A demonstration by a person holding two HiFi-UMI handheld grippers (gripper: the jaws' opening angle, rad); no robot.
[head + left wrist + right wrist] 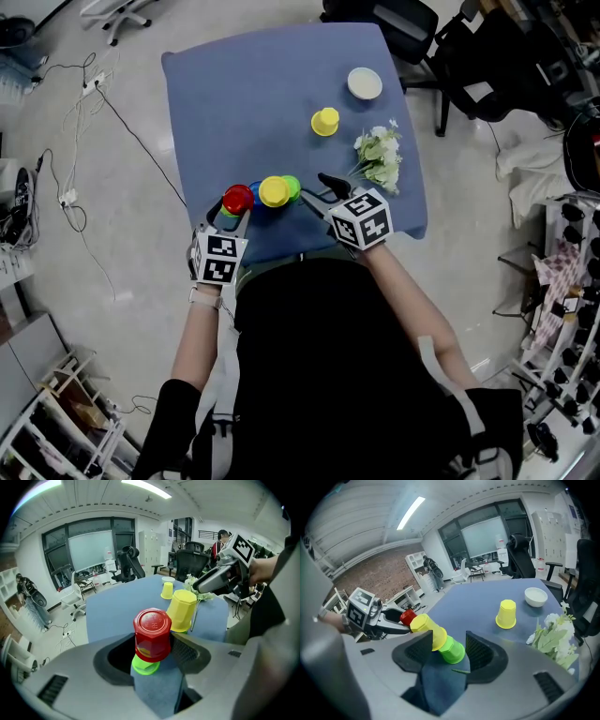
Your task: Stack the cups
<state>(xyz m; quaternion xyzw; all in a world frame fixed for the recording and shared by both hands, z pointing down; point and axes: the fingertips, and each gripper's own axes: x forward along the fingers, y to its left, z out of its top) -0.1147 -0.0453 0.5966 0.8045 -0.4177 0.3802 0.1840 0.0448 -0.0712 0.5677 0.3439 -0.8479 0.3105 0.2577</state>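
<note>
A red cup sits upside down over a green cup on the blue table. My left gripper straddles this pair with its jaws wide and a gap on the left side. Just to the right, a yellow cup is stacked on another green cup. My right gripper has this stack between its pads, with thin gaps on both sides. In the head view the red cup and the yellow cup stand side by side near the table's front edge. A single yellow cup stands farther back.
A white bowl rests at the far right of the table, and a bunch of white flowers lies by the right edge. Office chairs stand beyond the table. Cables run over the floor at the left.
</note>
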